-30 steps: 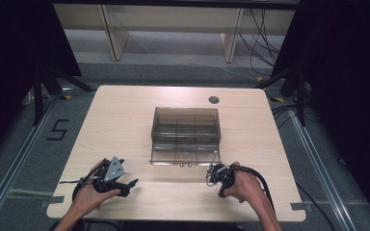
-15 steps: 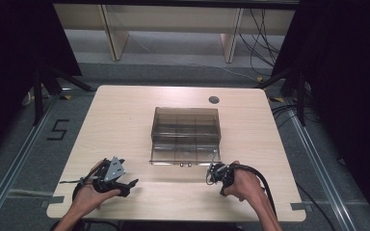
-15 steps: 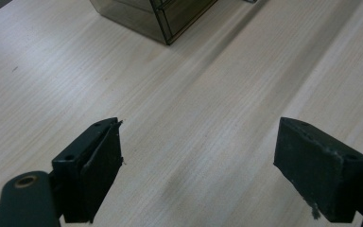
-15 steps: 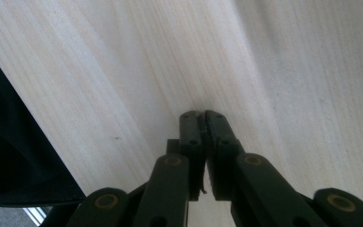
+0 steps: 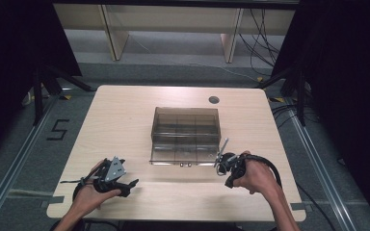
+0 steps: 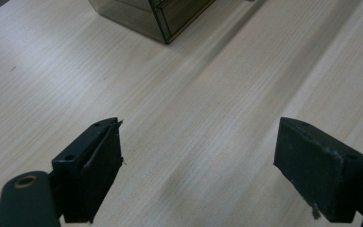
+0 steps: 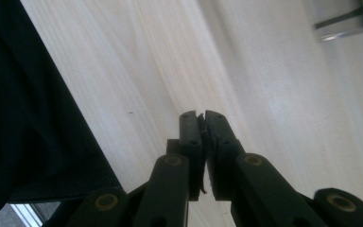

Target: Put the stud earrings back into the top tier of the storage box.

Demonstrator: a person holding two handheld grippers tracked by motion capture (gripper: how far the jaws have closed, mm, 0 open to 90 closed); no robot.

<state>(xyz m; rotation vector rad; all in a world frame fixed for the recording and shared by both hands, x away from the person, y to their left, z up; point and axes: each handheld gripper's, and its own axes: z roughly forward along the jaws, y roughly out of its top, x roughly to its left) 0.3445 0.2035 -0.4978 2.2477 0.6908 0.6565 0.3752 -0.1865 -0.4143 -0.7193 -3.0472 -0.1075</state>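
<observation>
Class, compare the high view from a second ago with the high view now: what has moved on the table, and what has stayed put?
The right gripper has shifted slightly forward and inward, toward the smoky plastic drawer box's front right corner; its jaws are shut on nothing. Nothing was grasped or released. The left gripper stays near the table's front left, jaws open, and the box has not moved.

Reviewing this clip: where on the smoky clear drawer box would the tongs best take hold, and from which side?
Probably a drawer front along the near face of the drawer box, approached from the person's side. Small handles seem to sit there; the box's smooth walls look too wide for the open left tongs.
</observation>
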